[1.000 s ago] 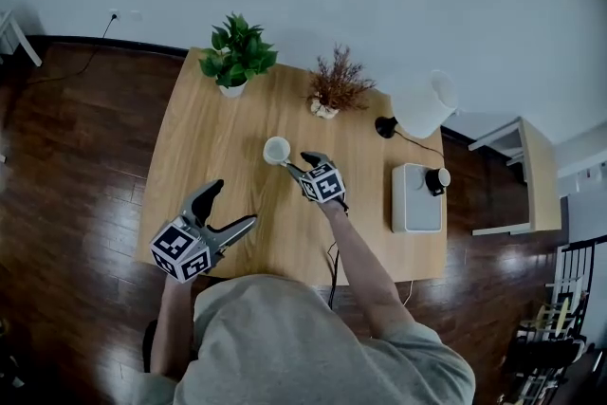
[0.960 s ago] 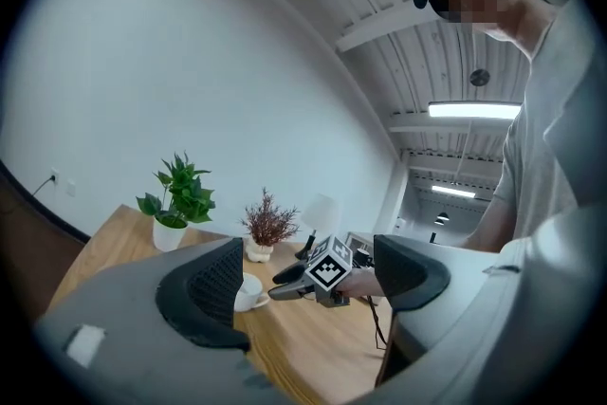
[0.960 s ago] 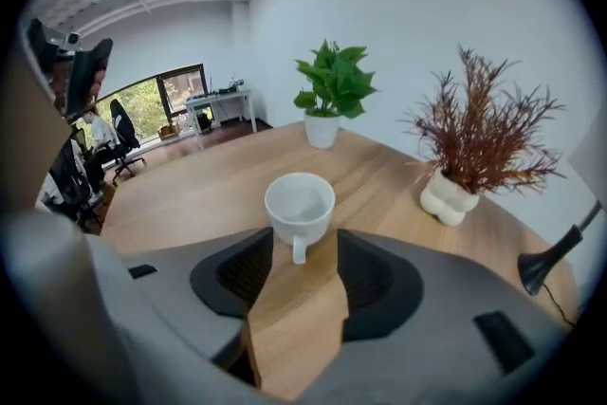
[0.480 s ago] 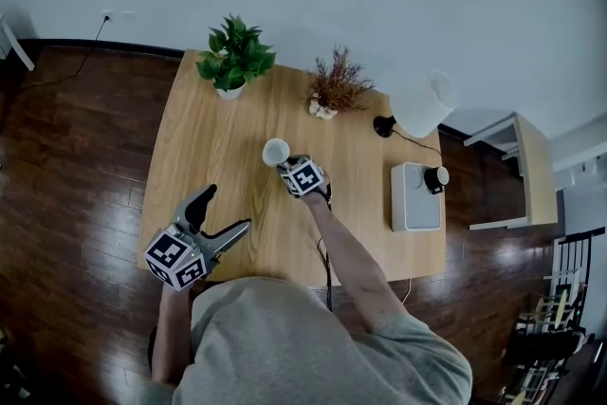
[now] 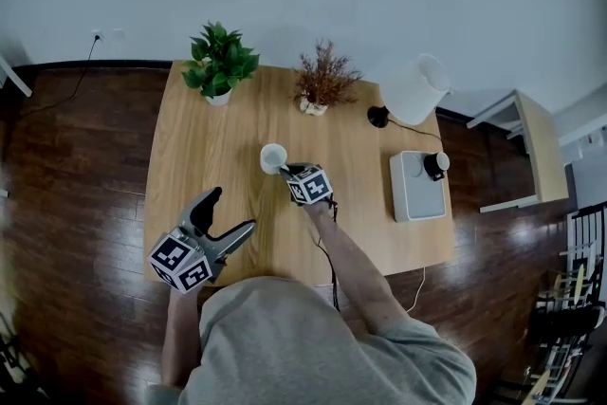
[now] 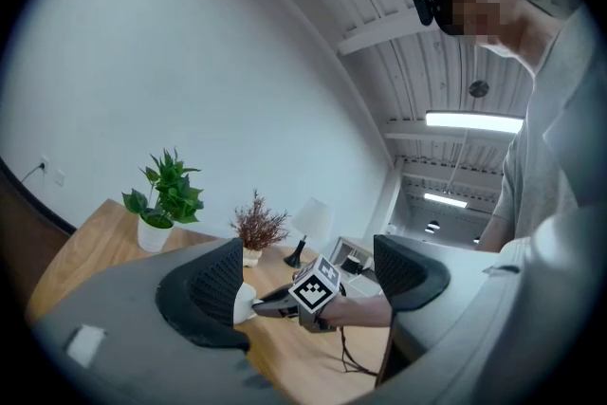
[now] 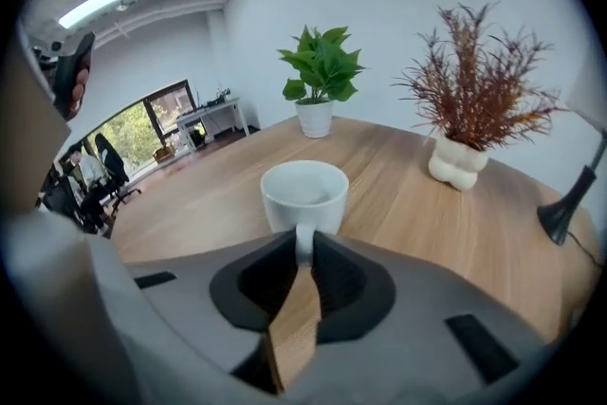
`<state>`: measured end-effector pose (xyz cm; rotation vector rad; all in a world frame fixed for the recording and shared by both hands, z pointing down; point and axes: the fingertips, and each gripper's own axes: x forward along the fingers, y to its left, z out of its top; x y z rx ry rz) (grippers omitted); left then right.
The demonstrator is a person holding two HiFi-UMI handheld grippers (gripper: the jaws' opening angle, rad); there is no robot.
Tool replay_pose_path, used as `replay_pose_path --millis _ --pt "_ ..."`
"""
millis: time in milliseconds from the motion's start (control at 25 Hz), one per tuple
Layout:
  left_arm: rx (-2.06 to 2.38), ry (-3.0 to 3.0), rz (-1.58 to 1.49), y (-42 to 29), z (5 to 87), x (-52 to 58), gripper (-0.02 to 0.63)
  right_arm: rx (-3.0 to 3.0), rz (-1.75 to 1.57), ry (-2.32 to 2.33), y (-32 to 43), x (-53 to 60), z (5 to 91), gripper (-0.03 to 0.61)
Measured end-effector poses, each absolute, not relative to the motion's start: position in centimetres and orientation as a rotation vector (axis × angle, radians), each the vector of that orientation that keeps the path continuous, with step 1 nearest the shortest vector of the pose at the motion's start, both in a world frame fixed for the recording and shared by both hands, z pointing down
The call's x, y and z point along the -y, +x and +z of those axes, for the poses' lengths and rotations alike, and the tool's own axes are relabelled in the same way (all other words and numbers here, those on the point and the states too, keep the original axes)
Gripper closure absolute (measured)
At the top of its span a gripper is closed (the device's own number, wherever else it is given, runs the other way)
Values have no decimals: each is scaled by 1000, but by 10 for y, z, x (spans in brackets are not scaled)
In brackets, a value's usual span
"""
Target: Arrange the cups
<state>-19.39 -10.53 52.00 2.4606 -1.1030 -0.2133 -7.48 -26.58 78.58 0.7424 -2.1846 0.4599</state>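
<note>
A white cup (image 5: 273,156) stands upright near the middle of the wooden table (image 5: 190,156). In the right gripper view the cup (image 7: 303,193) is just beyond the jaws, its handle facing me. My right gripper (image 5: 285,170) points down at it. Its jaws have just been closing and now pinch the handle (image 7: 303,240). My left gripper (image 5: 234,210) hangs open near the table's front left with nothing between its fingers. It looks across at the cup (image 6: 245,299) and the right gripper. A dark cup (image 5: 437,165) sits on a white box (image 5: 415,190) at the right.
A green potted plant (image 5: 217,64) and a dried plant in a white vase (image 5: 322,82) stand along the far edge. A white lamp (image 5: 412,90) with a black base stands at the back right. A side table (image 5: 531,147) is off to the right.
The right gripper's jaws, wide apart a second ago beside the cup, have sunk a little and closed on its handle. The left gripper has stayed where it was.
</note>
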Motion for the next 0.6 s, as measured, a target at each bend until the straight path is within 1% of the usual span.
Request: replay_pose_path --millis 120,320,440,600 --pt "1046 2477 -262 -174 505 112 204 2261 545 803 -58 254 767 515" --pt "886 2552 -224 -121 493 121 204 2374 588 977 -3 241 717 515" --pt "793 2586 -224 -80 485 128 204 2409 575 1111 51 238 684 515" --pt "600 2646 -194 -9 480 129 204 2353 535 1338 150 230 656 515"
